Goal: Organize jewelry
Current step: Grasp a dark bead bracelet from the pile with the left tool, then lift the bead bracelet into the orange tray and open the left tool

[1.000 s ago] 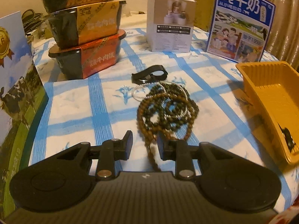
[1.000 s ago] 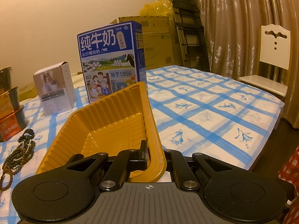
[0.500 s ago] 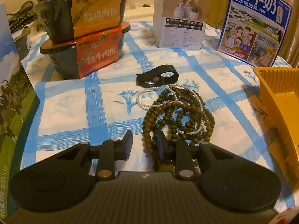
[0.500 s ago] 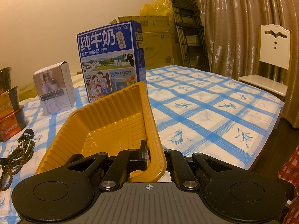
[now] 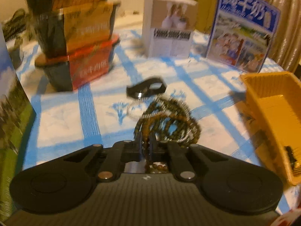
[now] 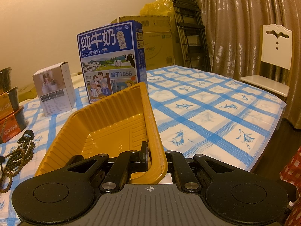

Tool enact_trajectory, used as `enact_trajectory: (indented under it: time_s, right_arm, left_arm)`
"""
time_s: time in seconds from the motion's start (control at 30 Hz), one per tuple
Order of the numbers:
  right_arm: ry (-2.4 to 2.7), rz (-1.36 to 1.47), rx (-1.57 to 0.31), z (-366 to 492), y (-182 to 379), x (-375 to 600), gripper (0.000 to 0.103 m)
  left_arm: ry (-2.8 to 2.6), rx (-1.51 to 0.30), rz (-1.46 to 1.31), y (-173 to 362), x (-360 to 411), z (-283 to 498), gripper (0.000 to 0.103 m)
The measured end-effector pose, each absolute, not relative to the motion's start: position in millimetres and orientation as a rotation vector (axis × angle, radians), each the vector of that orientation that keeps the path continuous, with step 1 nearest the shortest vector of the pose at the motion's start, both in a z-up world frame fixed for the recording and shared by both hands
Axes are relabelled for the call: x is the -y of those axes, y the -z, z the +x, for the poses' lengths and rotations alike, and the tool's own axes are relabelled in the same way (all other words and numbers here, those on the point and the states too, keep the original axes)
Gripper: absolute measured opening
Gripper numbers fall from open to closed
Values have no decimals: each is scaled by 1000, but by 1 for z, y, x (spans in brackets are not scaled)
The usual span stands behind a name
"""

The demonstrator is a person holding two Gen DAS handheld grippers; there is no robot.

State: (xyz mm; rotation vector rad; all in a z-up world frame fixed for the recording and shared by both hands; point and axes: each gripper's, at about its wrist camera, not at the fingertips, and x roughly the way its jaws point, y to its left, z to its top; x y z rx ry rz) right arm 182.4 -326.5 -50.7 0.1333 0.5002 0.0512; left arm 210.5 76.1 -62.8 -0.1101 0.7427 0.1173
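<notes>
since your left gripper (image 5: 145, 146) has its fingers pressed together on a strand of the brown beads (image 5: 167, 120), treat that pile as what it looks to be: a loose, limp tangle lying on the blue-checked cloth (image 5: 62, 113), between the black clip (image 5: 146, 89) and your fingertips. the strands should be light and will sag and swing when raised, and the thin pearl string (image 5: 135, 109) threaded through them may ride along or snag (the left view is blurred, so you cannot tell exactly which loops are caught). a pinch across one strand holds only that strand; taking hold where several loops bunch together would likely carry more of the pile and let less slip free.

your right gripper (image 6: 156, 158) is clamped over the near rim of the yellow tray (image 6: 105, 124), one finger inside the wall and one outside, with the tray tilted up off the cloth. the thin ribbed plastic will probably flex, so keep the squeeze on the rim. the tray sits to the right of the beads, with something small and dark already in its near corner
</notes>
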Motion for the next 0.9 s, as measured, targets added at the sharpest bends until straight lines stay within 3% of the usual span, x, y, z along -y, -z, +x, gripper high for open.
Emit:
enact_trajectory:
  time_s: [0.5, 0.9]
  right_arm:
    - [-51, 133, -500, 182, 51, 326, 6]
    - [-52, 133, -499, 182, 50, 326, 6]
  left_arm:
    - [71, -453, -63, -86, -38, 164, 6]
    - [295, -348, -107, -139, 12, 159, 6]
